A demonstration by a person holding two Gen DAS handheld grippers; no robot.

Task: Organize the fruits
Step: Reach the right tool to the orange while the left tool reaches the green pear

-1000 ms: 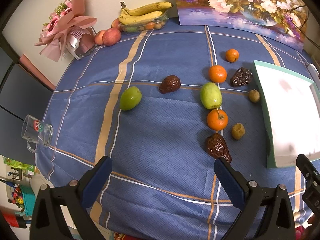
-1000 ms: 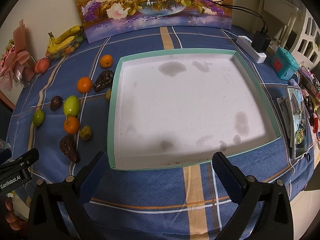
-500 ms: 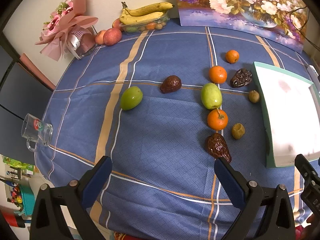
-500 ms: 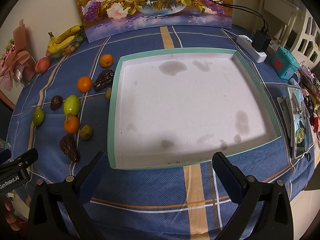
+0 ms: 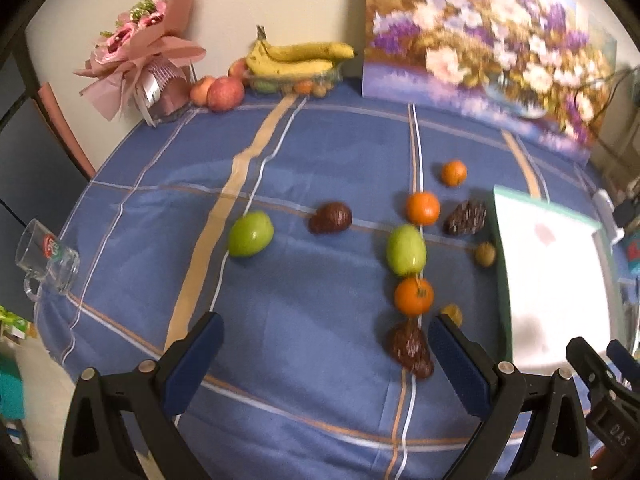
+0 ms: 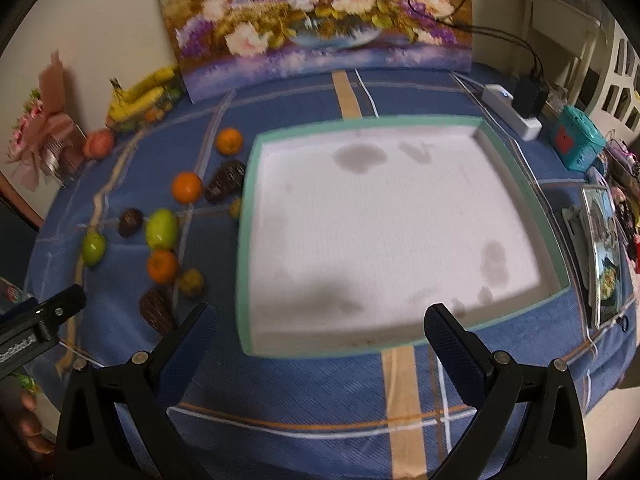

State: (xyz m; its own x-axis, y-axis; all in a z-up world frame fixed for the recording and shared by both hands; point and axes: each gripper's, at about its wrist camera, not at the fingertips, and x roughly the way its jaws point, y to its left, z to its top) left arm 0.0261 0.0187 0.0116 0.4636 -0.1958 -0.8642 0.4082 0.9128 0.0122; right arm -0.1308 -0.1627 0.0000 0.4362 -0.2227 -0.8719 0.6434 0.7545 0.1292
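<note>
Loose fruit lies on the blue tablecloth: a green fruit point(image 5: 251, 234) at left, a second green fruit point(image 5: 405, 250), three oranges point(image 5: 413, 296) point(image 5: 423, 208) point(image 5: 453, 172), dark wrinkled fruits point(image 5: 410, 347) point(image 5: 331, 218) point(image 5: 466, 217) and two small brownish ones point(image 5: 485, 254). A white tray with a green rim point(image 6: 245, 240) stands to their right with nothing in it. My left gripper point(image 5: 324, 344) is open above the table's near edge, short of the fruit. My right gripper point(image 6: 320, 330) is open over the tray's near rim.
Bananas point(image 5: 300, 58), apples point(image 5: 225, 93) and a pink bouquet point(image 5: 140, 56) sit at the back by the wall, beside a flower painting point(image 5: 480, 52). A glass mug point(image 5: 46, 258) stands at the left edge. A power strip point(image 6: 510, 110), teal box point(image 6: 576, 142) and phone point(image 6: 602, 252) lie right of the tray.
Both grippers have moved forward and lower toward the table; the fruit and tray look larger and blurred. Nothing was grasped and both stay open.
</note>
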